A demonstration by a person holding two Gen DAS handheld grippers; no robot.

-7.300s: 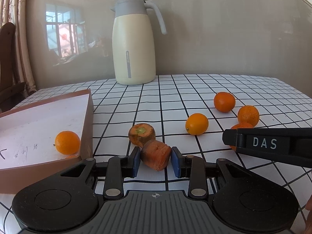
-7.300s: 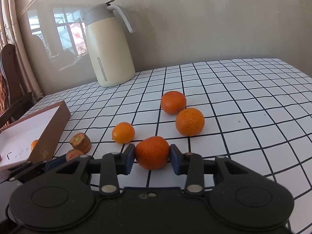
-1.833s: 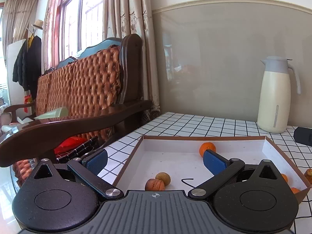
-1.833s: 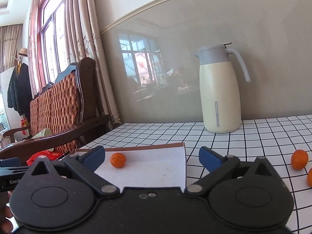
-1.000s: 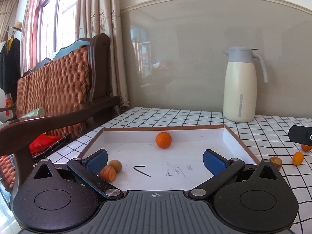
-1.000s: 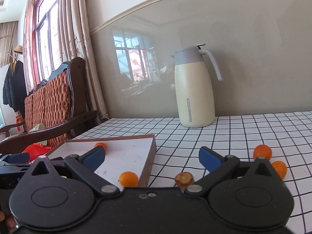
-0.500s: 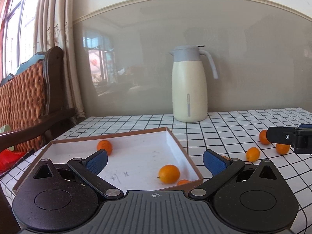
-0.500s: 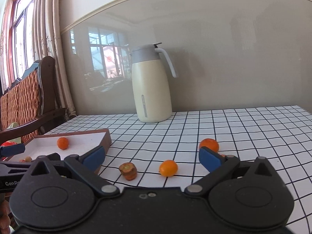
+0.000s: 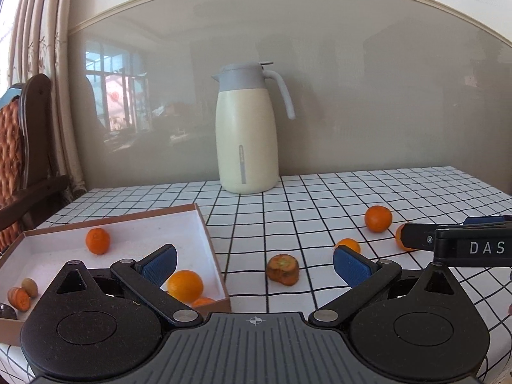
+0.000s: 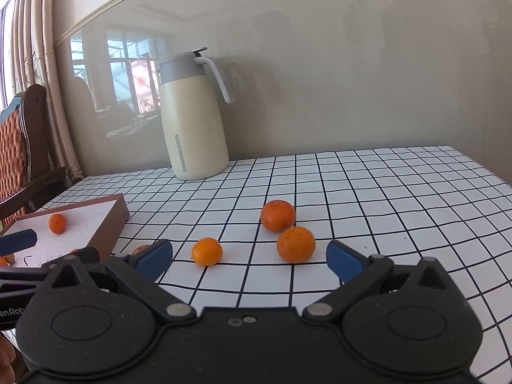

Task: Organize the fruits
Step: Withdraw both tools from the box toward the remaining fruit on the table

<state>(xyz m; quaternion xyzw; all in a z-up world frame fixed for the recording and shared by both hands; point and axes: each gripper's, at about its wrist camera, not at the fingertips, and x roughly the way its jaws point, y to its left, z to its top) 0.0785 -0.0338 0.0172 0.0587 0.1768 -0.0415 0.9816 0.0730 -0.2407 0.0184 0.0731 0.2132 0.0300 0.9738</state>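
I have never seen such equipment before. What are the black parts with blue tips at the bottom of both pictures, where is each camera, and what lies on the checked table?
There is no robot here. A person holds a pair of hand tongs in each hand, and a wide-angle camera on each looks forward along its blue-tipped fingers. One picture comes from the left tongs, the other from the right tongs. Both are open and hold nothing.

On the checked tablecloth stand a cream thermos jug and a shallow brown box that already holds several oranges. Outside the box lie three loose oranges and one brownish cut fruit piece. The black bar marked DAS in the left picture is the right tongs seen from the side.
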